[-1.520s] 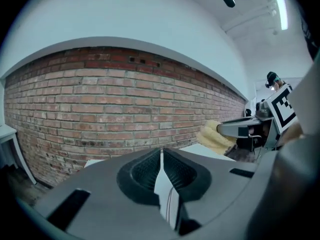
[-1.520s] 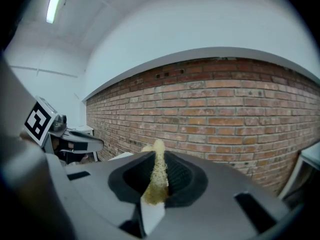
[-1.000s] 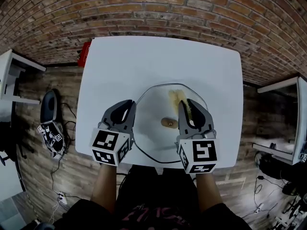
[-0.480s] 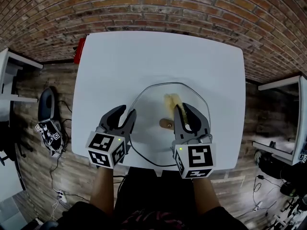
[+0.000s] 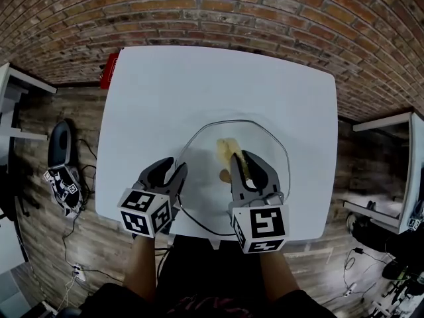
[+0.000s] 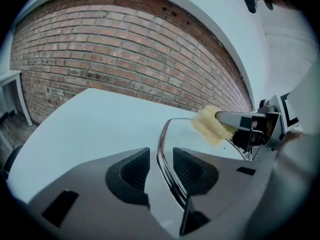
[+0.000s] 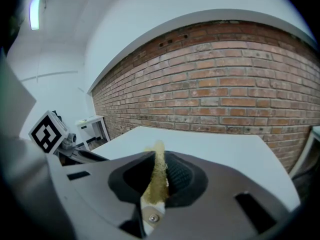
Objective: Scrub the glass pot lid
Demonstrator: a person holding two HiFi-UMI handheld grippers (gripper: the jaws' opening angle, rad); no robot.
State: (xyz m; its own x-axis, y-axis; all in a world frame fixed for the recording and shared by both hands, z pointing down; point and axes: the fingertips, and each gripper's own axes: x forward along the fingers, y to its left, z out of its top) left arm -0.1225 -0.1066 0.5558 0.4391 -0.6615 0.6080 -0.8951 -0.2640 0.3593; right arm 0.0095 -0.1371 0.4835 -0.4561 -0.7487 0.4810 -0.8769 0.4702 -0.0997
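Observation:
The glass pot lid (image 5: 265,144) lies flat on the white table (image 5: 165,91), its brown knob (image 5: 225,175) near the middle. My left gripper (image 5: 173,166) is at the lid's left side. Its jaws are opening, and the metal rim (image 6: 162,144) runs between the pads without either pad pressing on it. My right gripper (image 5: 245,159) hangs over the lid near the knob, shut on a yellow sponge (image 5: 228,150). That sponge (image 7: 159,171) is squeezed thin between the pads. In the left gripper view the sponge (image 6: 210,125) sticks out ahead of the right gripper.
A red object (image 5: 109,70) sits at the table's far left edge, and a brick wall runs behind the table. White side tables stand to the left (image 5: 13,105) and to the right (image 5: 391,171). A marker-covered device (image 5: 63,187) and cables lie on the wooden floor.
The left gripper's jaws have parted around the lid's rim. Both grippers and the lid sit slightly lower in the head view. The right gripper still holds the sponge.

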